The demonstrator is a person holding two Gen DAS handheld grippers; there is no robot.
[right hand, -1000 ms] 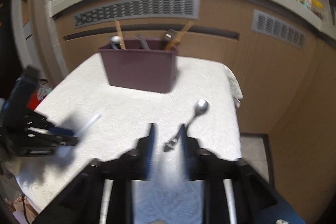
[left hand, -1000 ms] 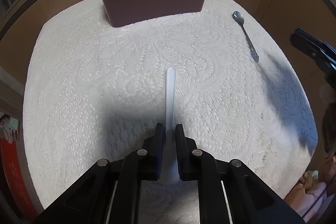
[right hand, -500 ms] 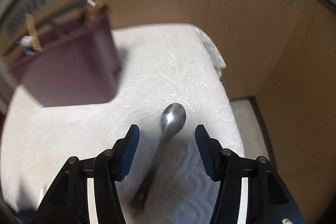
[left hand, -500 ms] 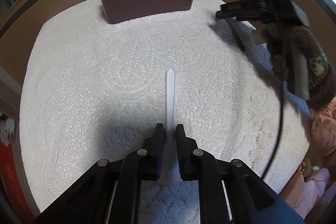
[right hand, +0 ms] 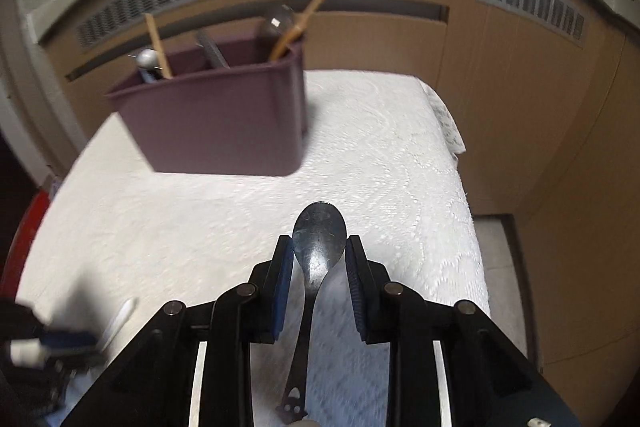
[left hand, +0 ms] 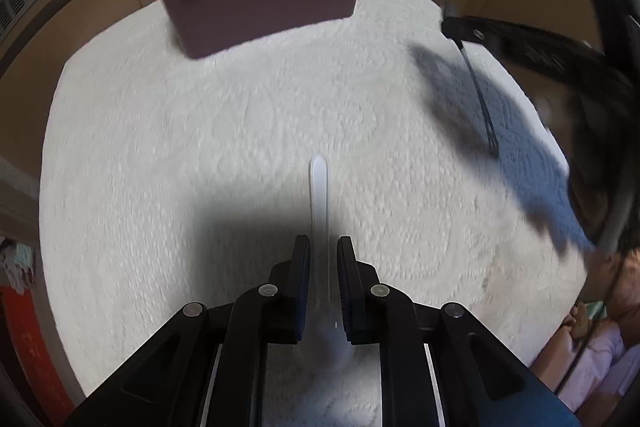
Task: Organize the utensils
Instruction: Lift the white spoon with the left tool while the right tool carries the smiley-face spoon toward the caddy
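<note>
Right tongs [right hand: 319, 247] steeply down, astride spoon [right hand: 318, 239]

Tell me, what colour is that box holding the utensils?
The utensil box is dark plum purple, clearest in the right wrist view.

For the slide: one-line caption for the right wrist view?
Right tongs closing around a metal spoon on the white cloth, purple caddy behind.

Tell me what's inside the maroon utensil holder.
Sticking out of the maroon utensil holder: a metal spoon, wooden sticks, a dark flat handle and a rounded utensil head. Its walls hide everything lower down.
</note>
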